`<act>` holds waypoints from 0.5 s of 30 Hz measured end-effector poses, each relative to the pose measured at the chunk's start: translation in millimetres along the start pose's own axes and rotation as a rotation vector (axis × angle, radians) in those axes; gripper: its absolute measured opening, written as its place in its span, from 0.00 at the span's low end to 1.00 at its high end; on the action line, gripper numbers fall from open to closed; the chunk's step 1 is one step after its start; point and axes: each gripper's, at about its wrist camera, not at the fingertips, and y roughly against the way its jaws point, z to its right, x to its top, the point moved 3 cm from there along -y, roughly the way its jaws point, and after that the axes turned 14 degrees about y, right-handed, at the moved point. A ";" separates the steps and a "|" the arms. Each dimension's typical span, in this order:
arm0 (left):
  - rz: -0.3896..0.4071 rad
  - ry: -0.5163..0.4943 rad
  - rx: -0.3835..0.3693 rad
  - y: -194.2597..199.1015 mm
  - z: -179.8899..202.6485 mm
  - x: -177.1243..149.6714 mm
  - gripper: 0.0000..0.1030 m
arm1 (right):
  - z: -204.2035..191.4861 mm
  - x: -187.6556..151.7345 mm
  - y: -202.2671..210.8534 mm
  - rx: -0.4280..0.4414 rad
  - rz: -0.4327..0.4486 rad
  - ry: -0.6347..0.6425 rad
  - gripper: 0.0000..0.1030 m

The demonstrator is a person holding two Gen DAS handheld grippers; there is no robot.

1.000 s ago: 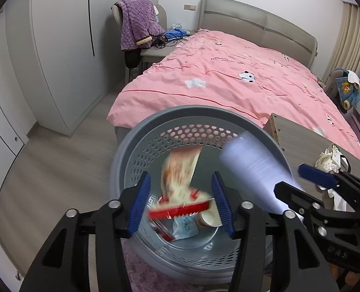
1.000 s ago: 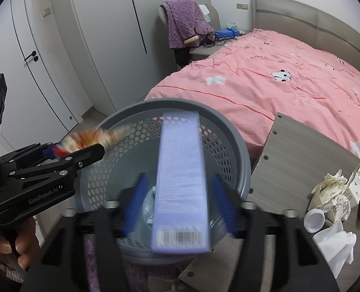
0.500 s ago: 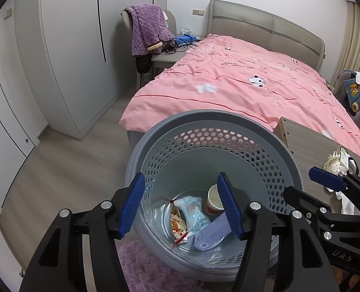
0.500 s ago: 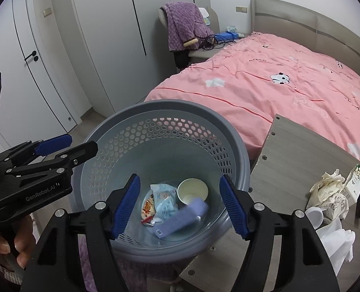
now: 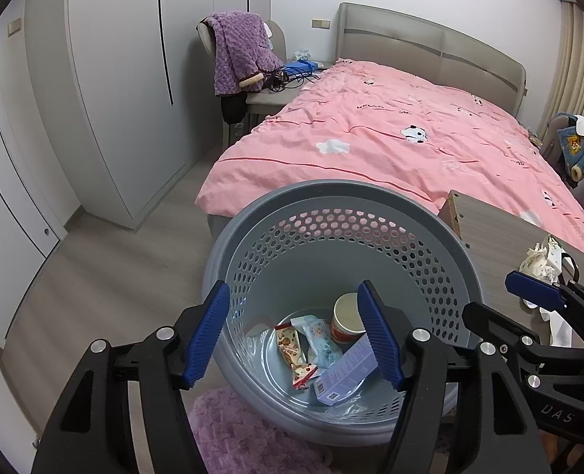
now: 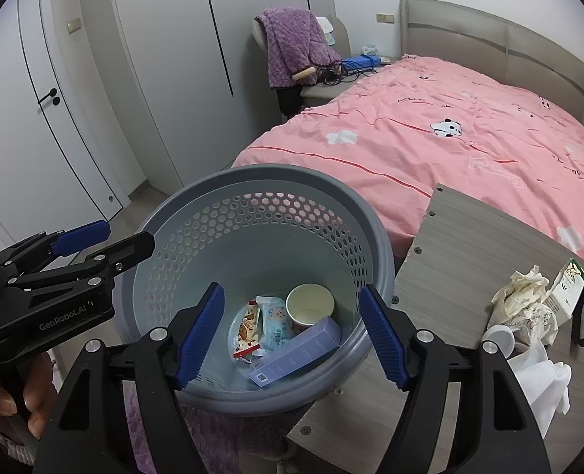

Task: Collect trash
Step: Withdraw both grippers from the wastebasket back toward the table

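Note:
A grey perforated basket (image 5: 331, 205) (image 6: 268, 172) stands below both grippers. On its bottom lie a red-orange snack wrapper (image 5: 294, 355) (image 6: 248, 328), a blue-white packet (image 5: 319, 339) (image 6: 276, 324), a paper cup (image 5: 345, 318) (image 6: 309, 308) and a purple box (image 5: 347, 375) (image 6: 300, 349). My left gripper (image 5: 292, 290) (image 6: 106, 243) hovers over the basket's near left side, jaws opening, nothing between them. My right gripper (image 6: 292, 290) (image 5: 501, 300) hangs over the near right rim, jaws also opening and empty.
A wooden table (image 6: 470, 245) at the right bears crumpled paper (image 6: 525, 300), a small white cup (image 6: 499, 337), tissue (image 6: 545, 379) and a carton (image 6: 568, 288). A pink bed (image 5: 390, 146) lies behind the basket. A purple rug (image 5: 236, 434) lies under it.
The snack wrapper and the purple box dropped from the grippers and now lie at the basket's bottom. The left jaws have spread wider. Both grippers stay over the basket.

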 end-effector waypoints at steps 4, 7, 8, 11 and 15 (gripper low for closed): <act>0.009 -0.003 0.001 4.5 1.0 -0.3 0.65 | 4.3 -2.7 6.2 -0.009 0.009 -0.013 0.71; 0.018 -0.010 0.000 9.3 4.5 -1.2 0.65 | 9.2 -6.1 11.3 -0.019 0.013 -0.024 0.72; 0.020 -0.013 -0.001 10.7 6.0 -1.9 0.65 | 10.5 -7.4 13.4 -0.023 0.014 -0.028 0.72; 0.020 -0.020 -0.009 14.0 11.9 -4.5 0.65 | 17.8 -12.3 20.7 -0.040 0.018 -0.043 0.75; 0.021 -0.039 -0.025 17.1 20.7 -7.9 0.66 | 29.1 -20.8 31.5 -0.068 0.021 -0.070 0.76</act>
